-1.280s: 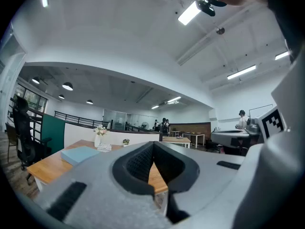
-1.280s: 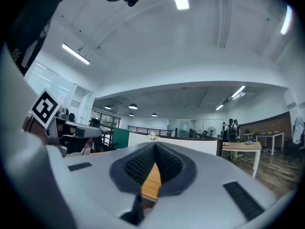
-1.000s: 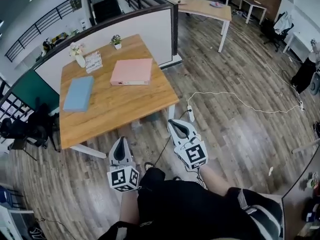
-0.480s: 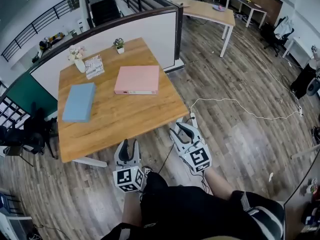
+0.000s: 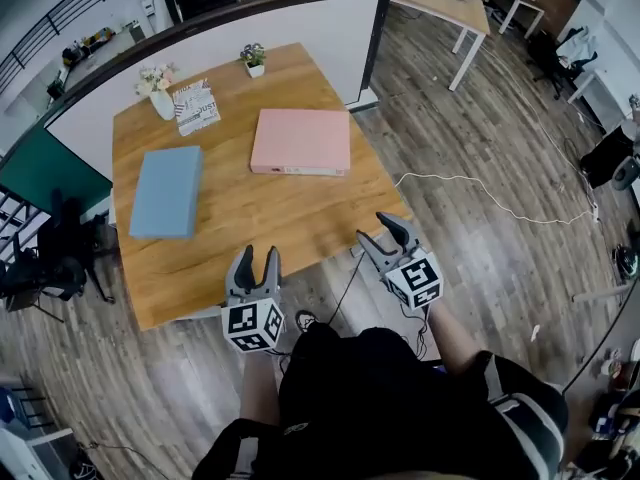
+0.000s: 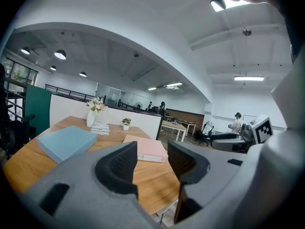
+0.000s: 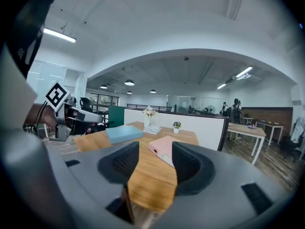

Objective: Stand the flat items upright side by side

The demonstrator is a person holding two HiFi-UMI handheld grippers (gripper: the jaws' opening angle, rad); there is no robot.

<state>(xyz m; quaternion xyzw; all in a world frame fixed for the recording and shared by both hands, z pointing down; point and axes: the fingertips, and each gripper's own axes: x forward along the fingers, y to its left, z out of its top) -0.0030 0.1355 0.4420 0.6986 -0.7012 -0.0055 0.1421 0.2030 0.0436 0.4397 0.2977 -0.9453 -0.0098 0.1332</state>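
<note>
A pink binder (image 5: 301,141) lies flat on the wooden table (image 5: 240,218), right of centre; it also shows as the pink binder (image 6: 147,148) and the pink binder (image 7: 164,150). A blue binder (image 5: 166,190) lies flat toward the left, seen again as the blue binder (image 6: 66,141) and the blue binder (image 7: 124,133). My left gripper (image 5: 254,264) hovers at the table's near edge, its jaws opening with nothing between them. My right gripper (image 5: 384,236) hangs off the table's near right corner, jaws also opening and empty.
At the table's far side stand a vase of flowers (image 5: 160,88), a stack of booklets (image 5: 196,108) and a small potted plant (image 5: 254,58), in front of a white partition (image 5: 230,38). A white cable (image 5: 480,193) runs across the wooden floor on the right.
Both grippers have risen from near my legs up to the table's near edge, and their jaws have gone from shut to open. The view has moved closer to the table.
</note>
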